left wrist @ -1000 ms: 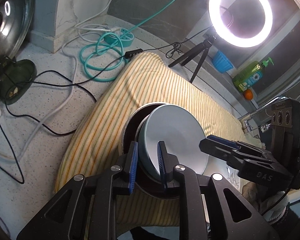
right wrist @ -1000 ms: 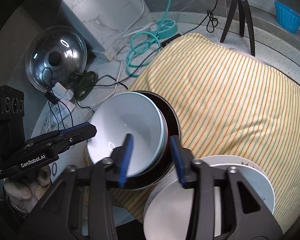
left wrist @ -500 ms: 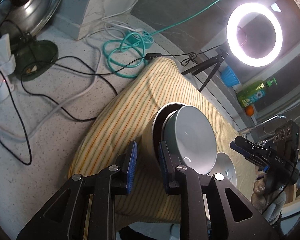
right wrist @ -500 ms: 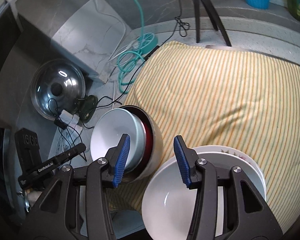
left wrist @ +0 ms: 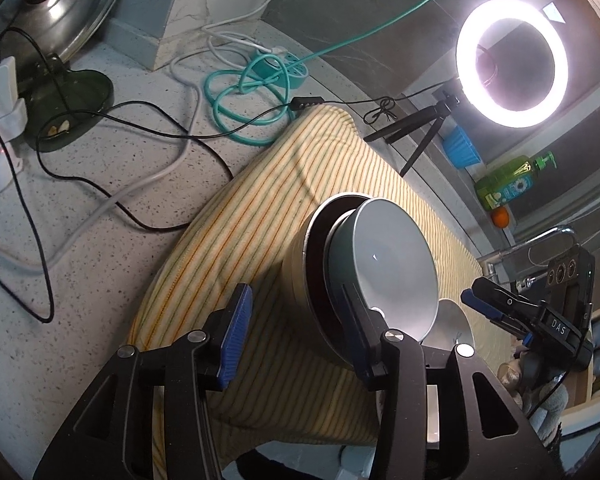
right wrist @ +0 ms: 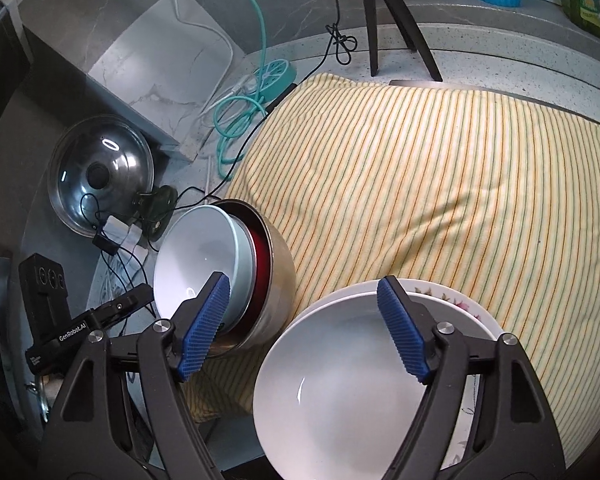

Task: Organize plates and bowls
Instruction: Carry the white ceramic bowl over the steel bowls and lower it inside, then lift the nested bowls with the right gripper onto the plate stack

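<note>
Both my jaws are opening now. A second ago the left gripper (left wrist: 296, 334) and right gripper (right wrist: 306, 326) pinched the stack's rims; now nothing's between them. The glossy pale-blue bowl (left wrist: 392, 264) sits nested in the red-lined steel bowl (right wrist: 274, 276) on the striped cloth (right wrist: 420, 184), just ahead-left of my right jaws. A smooth white bowl (right wrist: 340, 392) lies under them.

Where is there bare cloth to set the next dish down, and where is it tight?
Free: the wide stretch of striped cloth between the tripod at the back and the white bowl in front. Crowded: the near corner, where the nested bowls stand beside the white bowl, and the counter left of the cloth, strewn with cables.
</note>
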Demonstrator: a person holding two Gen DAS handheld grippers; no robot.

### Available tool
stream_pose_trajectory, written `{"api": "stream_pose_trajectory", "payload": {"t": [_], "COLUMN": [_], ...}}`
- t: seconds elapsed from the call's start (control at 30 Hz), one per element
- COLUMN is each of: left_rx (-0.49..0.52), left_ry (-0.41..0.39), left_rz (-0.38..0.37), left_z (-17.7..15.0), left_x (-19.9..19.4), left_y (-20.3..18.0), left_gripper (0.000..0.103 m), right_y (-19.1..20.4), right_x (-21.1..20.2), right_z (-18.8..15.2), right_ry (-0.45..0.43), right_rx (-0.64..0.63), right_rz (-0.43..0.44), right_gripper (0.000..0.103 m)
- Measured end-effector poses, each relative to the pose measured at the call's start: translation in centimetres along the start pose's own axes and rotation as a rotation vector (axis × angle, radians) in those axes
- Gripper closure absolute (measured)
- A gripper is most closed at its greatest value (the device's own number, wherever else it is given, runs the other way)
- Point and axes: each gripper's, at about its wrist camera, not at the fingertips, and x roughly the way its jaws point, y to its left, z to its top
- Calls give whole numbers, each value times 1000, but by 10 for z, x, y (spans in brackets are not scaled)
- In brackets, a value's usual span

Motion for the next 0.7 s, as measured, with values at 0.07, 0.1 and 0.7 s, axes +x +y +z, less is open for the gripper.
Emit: {"api": "stream_pose_trajectory", "payload": {"t": [0.07,0.1,0.7], "left_rx": [4,8,9], "left_ry": [1,2,29], "left_rz": [0,2,-9], "left_z": [0,0,3], "left_x": [1,2,13], "left_y": [0,-1,3], "left_gripper": [60,60,77], "right_y": [4,5,16], "right_x": [2,4,37], "right_z": [0,0,2], "right_ry": [2,4,77], "right_rx": [-15,-19,-53], "right_rz": [-4,-6,-27], "right_gripper": [24,24,66]}}
